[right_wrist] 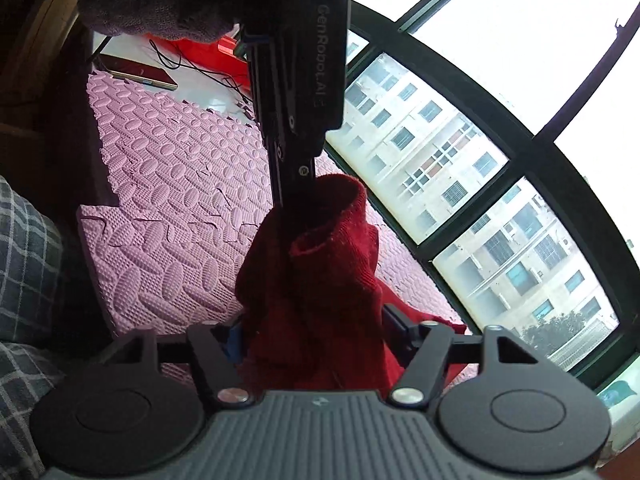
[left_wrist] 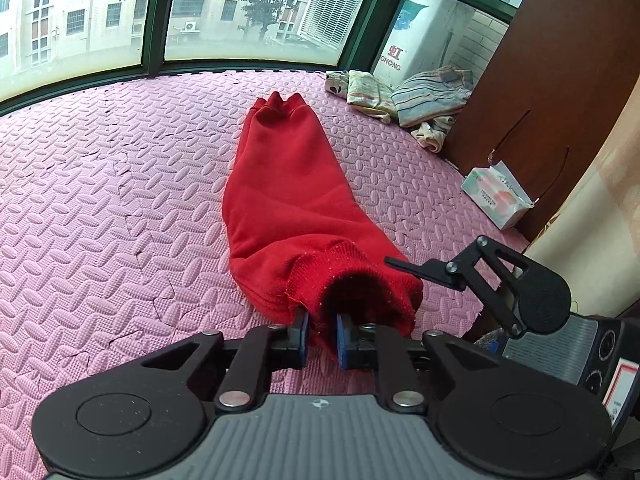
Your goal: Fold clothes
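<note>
A red knitted garment (left_wrist: 284, 184) lies stretched away from me on the pink foam mat (left_wrist: 100, 200). My left gripper (left_wrist: 322, 336) is shut on its near ribbed cuff (left_wrist: 360, 280), blue pads pinching the cloth. My right gripper shows in the left wrist view (left_wrist: 404, 266) at the cuff's right side. In the right wrist view, the right gripper (right_wrist: 312, 344) holds a bunched part of the red garment (right_wrist: 320, 280) between its fingers, its fingertips hidden by cloth. The left gripper's body (right_wrist: 304, 80) reaches down into the cuff there.
A pile of striped and pale clothes (left_wrist: 404, 96) lies at the mat's far right corner. A tissue pack (left_wrist: 496, 196) sits by a brown cabinet (left_wrist: 560, 80). Windows (left_wrist: 200, 12) border the far edge. A plaid cloth (right_wrist: 24, 280) is at left.
</note>
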A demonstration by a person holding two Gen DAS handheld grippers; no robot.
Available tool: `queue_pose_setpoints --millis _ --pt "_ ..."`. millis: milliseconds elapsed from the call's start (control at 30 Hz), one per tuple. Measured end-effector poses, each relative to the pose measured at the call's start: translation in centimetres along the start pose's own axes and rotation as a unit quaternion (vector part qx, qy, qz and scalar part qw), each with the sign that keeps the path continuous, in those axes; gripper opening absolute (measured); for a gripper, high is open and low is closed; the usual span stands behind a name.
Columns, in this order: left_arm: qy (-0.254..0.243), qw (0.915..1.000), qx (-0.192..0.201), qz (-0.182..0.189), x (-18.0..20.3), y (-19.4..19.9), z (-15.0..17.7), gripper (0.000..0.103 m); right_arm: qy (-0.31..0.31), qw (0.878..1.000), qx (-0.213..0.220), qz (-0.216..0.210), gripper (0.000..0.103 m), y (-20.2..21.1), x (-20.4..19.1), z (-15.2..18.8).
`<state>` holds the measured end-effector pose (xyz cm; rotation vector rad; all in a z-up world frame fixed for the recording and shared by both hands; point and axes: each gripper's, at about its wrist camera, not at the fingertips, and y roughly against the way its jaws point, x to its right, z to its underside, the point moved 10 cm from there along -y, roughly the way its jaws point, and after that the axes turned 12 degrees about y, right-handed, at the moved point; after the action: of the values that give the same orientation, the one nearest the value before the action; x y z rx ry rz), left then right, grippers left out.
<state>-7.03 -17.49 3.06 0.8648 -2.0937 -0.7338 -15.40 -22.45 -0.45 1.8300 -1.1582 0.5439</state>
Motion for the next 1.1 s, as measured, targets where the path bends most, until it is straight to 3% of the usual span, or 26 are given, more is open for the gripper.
queue_pose_setpoints --millis 67,167,267,333,433,567,767,900,1000,1100 --pt "-0.013 0.9999 0.008 0.000 -0.1 0.6 0.3 0.033 -0.029 0.999 0.001 -0.017 0.041 0.2 0.4 0.1" --pt "-0.046 0.9984 0.032 -0.005 -0.1 1.7 0.7 0.053 -0.083 0.996 0.001 -0.044 0.034 0.6 1.3 0.2" --pt "-0.093 0.9936 0.061 -0.019 0.4 2.6 1.0 0.060 -0.123 0.991 0.002 -0.060 0.032 0.8 2.4 0.4" --pt "-0.133 0.9874 0.083 -0.025 1.1 2.9 1.1 0.071 -0.158 0.985 0.002 -0.075 0.031 0.9 3.4 0.6" --pt "-0.211 0.9701 0.117 -0.026 2.8 3.2 1.5 0.076 -0.189 0.978 0.005 -0.088 0.029 1.1 4.5 0.8" --pt "-0.313 0.9396 0.134 -0.036 4.8 1.8 2.3 0.077 -0.202 0.975 0.009 -0.097 0.029 1.3 5.6 0.8" --pt "-0.387 0.9090 0.147 -0.050 5.8 -0.4 2.1 0.077 -0.181 0.976 0.007 -0.120 0.028 1.1 5.3 0.7" --pt "-0.448 0.8790 0.155 -0.052 6.3 -1.6 2.6 0.078 -0.168 0.977 0.006 -0.132 0.027 0.9 5.3 0.8" --pt "-0.471 0.8686 0.146 -0.045 6.3 -2.6 3.3 0.074 -0.162 0.976 0.012 -0.145 0.027 0.9 5.3 0.8" --pt "-0.494 0.8570 0.138 -0.044 6.1 -3.6 4.2 0.059 -0.163 0.975 0.008 -0.152 0.027 0.7 5.3 1.0"
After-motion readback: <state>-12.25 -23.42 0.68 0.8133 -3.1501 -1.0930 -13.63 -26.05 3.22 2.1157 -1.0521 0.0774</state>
